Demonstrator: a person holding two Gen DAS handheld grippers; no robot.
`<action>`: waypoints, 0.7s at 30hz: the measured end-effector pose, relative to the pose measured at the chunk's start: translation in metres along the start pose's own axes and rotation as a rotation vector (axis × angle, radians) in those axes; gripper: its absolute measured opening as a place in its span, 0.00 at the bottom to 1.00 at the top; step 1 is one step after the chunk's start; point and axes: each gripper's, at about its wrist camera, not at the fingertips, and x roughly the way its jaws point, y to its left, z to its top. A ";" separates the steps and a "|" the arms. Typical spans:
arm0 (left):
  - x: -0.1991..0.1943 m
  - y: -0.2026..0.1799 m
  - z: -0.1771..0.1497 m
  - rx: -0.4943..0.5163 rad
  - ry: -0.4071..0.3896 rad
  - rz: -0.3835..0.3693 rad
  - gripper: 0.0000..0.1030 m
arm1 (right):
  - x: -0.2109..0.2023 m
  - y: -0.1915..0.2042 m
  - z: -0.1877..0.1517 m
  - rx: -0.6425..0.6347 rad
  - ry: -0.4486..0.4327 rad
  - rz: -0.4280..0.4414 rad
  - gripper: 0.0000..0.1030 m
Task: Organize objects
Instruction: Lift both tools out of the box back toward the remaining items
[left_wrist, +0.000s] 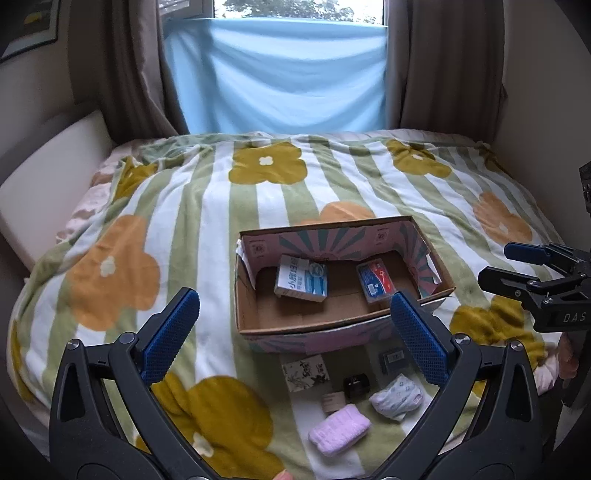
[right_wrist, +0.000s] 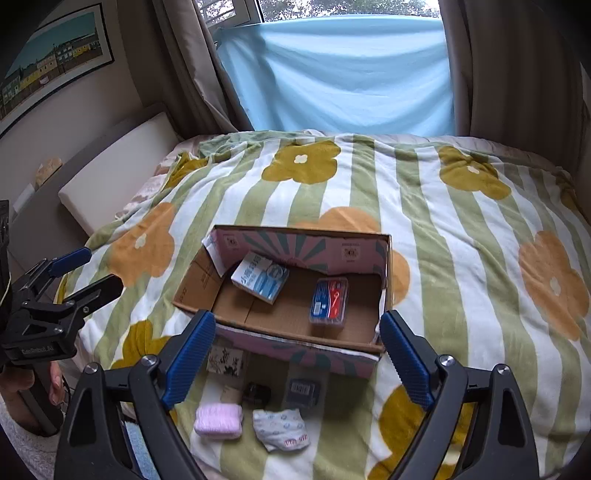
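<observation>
An open cardboard box (left_wrist: 314, 326) (right_wrist: 291, 354) sits on the bed. Inside it lie a white-and-blue carton (left_wrist: 301, 284) (right_wrist: 260, 277) and a clear case with red and blue contents (left_wrist: 375, 282) (right_wrist: 328, 301). In front of the box lie a floral card (left_wrist: 306, 372) (right_wrist: 224, 362), a small black object (left_wrist: 355, 386) (right_wrist: 258, 393), a dark packet (left_wrist: 394, 358) (right_wrist: 302, 391), a pink folded cloth (left_wrist: 339, 428) (right_wrist: 218, 420) and a white patterned cloth (left_wrist: 397, 400) (right_wrist: 280, 430). My left gripper (left_wrist: 293, 332) (right_wrist: 88, 269) is open and empty. My right gripper (right_wrist: 297, 352) (left_wrist: 506, 266) is open and empty.
A striped flower-print blanket (left_wrist: 184, 221) (right_wrist: 461, 240) covers the bed. A white cushion (left_wrist: 48, 177) (right_wrist: 114, 173) lies along the left wall. Brown curtains (left_wrist: 443, 62) and a blue cloth (left_wrist: 277, 74) hang at the window behind the bed.
</observation>
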 end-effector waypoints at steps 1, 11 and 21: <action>-0.003 -0.001 -0.007 -0.008 -0.001 -0.002 1.00 | -0.001 0.000 -0.005 -0.001 0.003 -0.001 0.86; 0.001 -0.018 -0.080 -0.069 0.060 0.016 1.00 | 0.015 0.000 -0.047 -0.023 0.047 0.012 0.86; 0.044 -0.023 -0.156 -0.172 0.141 0.028 1.00 | 0.072 -0.002 -0.089 0.007 0.160 0.023 0.86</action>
